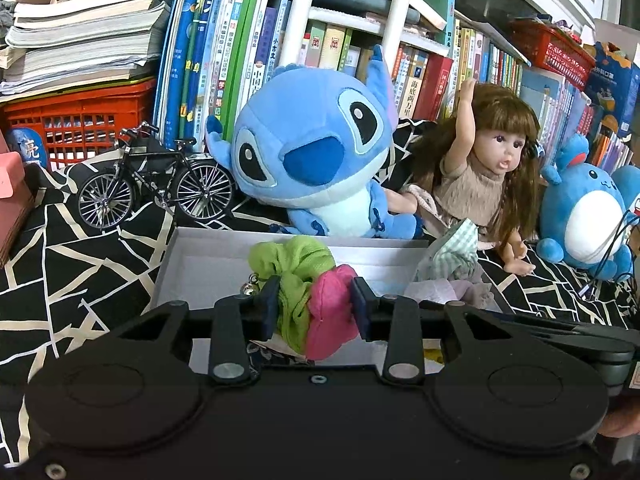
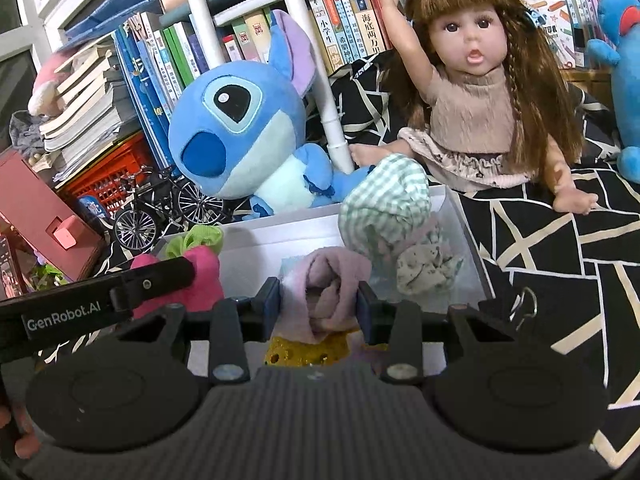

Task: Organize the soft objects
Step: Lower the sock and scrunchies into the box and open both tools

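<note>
My left gripper (image 1: 315, 305) is shut on a green and pink soft toy (image 1: 320, 300) with a small bell, held over the white box (image 1: 208, 264). It also shows in the right wrist view (image 2: 188, 264). My right gripper (image 2: 318, 306) is shut on a dusty pink cloth (image 2: 328, 296) over the same box (image 2: 460, 216). A green checked cloth (image 2: 384, 204) and a speckled cloth (image 2: 428, 268) lie in the box's right part. A yellow sponge (image 2: 308, 350) lies under the pink cloth.
A blue Stitch plush (image 1: 316, 156), a long-haired doll (image 1: 484, 184) and a blue round plush (image 1: 588, 216) sit behind the box on the black patterned cloth (image 1: 80, 248). A model bicycle (image 1: 156, 178), red crates (image 1: 80, 120) and bookshelves stand behind.
</note>
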